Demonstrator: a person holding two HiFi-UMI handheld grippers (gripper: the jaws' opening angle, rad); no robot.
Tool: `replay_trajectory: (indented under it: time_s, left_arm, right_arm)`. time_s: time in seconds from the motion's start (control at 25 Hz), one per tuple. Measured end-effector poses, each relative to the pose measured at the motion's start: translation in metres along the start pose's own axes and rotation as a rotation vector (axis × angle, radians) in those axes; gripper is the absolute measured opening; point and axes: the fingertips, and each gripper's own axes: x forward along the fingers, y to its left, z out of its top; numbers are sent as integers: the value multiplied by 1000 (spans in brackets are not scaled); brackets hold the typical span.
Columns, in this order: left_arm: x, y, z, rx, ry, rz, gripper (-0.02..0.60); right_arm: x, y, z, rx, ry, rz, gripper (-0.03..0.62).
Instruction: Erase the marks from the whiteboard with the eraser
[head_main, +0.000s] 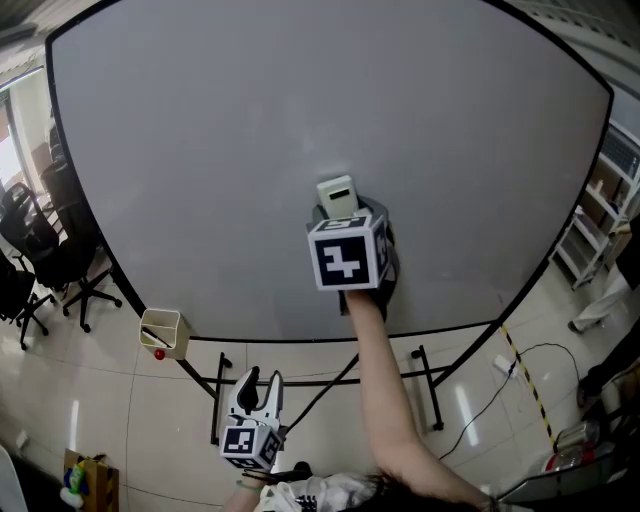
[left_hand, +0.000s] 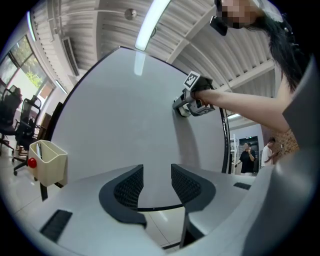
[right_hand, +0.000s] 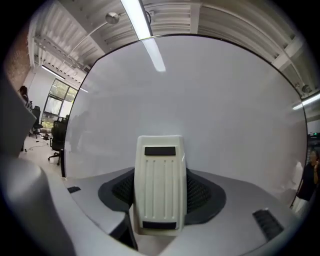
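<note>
A large whiteboard (head_main: 250, 150) fills the head view, and I see no marks on it. My right gripper (head_main: 345, 215) is shut on a cream plastic eraser (head_main: 338, 195) and holds it against the board near its middle. In the right gripper view the eraser (right_hand: 160, 182) stands upright between the dark pads (right_hand: 200, 192), with the whiteboard (right_hand: 200, 100) behind it. My left gripper (head_main: 258, 385) hangs low below the board's bottom edge, open and holding nothing. Its view shows the whiteboard (left_hand: 125, 115) and the right gripper (left_hand: 192, 102) pressed on it.
A cream holder box (head_main: 165, 333) with a red ball is fixed at the board's lower left edge. Black stand legs (head_main: 330, 385) are below the board. Office chairs (head_main: 40, 270) stand at the left, shelving (head_main: 600, 220) at the right, cables (head_main: 530, 370) on the floor. People (left_hand: 247, 157) stand far off.
</note>
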Motion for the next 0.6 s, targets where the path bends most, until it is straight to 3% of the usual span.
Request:
replay_trajectory:
  time_s: [0.08, 0.2, 0.28, 0.36, 0.52, 0.6]
  left_arm:
    - [0, 1, 2, 2, -7, 0, 153]
    - [-1, 9, 0, 20, -13, 5, 153]
    - [-3, 13, -1, 22, -13, 9, 153]
    - [-4, 14, -3, 19, -5, 11, 153]
    - [-1, 11, -8, 19, 17, 2, 153]
    - [1, 8, -7, 13, 18, -1, 153]
  right_arm:
    - [5, 5, -33, -25, 54, -33, 278]
    - [20, 27, -124, 12, 233, 30, 278]
    - [21, 31, -158, 20, 298, 45, 276]
    - [16, 25, -139, 22, 234, 43, 275]
    - [-8, -36, -9, 27, -39, -44, 276]
    - [-14, -67, 4, 85, -54, -65, 276]
